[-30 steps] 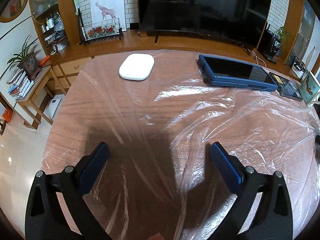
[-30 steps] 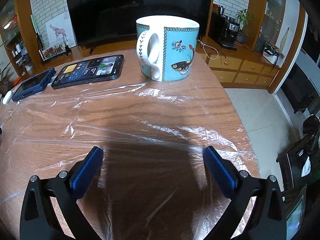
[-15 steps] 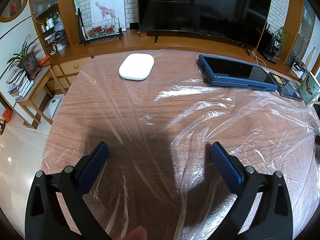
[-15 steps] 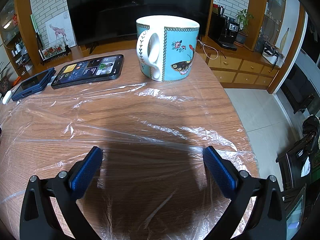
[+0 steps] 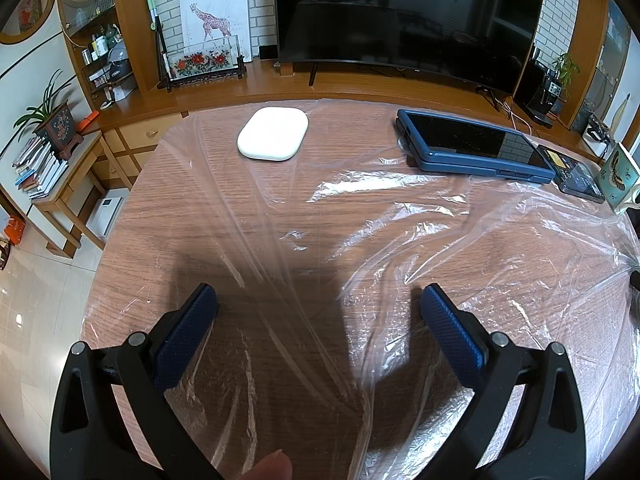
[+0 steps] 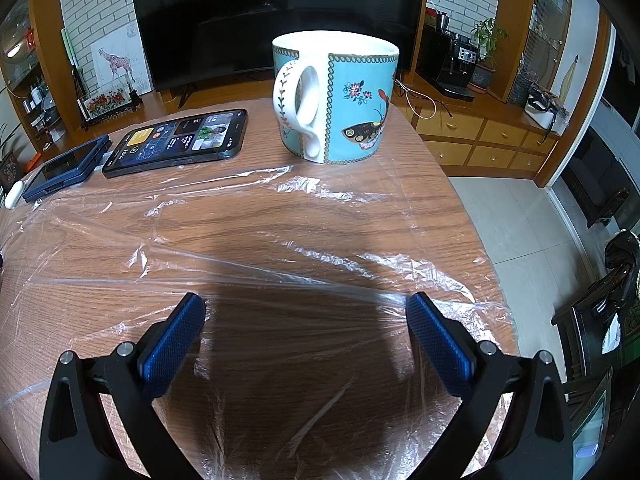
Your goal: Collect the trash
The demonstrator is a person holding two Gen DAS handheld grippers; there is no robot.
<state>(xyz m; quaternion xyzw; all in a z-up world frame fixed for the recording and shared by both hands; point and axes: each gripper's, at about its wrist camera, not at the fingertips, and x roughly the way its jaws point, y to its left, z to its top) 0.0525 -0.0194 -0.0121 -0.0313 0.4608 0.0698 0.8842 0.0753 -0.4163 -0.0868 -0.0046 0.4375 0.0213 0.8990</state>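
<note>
While both tongs hang released, left tongs (image 5: pixel 318 306) and right tongs (image 6: pixel 306 312) over wood surface (image 6: pixel 320 208), clear plastic film (image 5: pixel 400 216) lies crumpled flat across it, wrinkles fanning toward mug (image 6: pixel 336 96), long axis unclear.

Glossy crinkled plastic film (image 5: pixel 400 216); wood-grain table (image 6: pixel 304 216); glazed mug (image 6: pixel 340 100).

Home living room, large television (image 5: pixel 404 16) on wooden wall unit (image 5: pixel 360 96), potted plants (image 5: pixel 52 120), giraffe picture (image 5: pixel 214 24)
</note>
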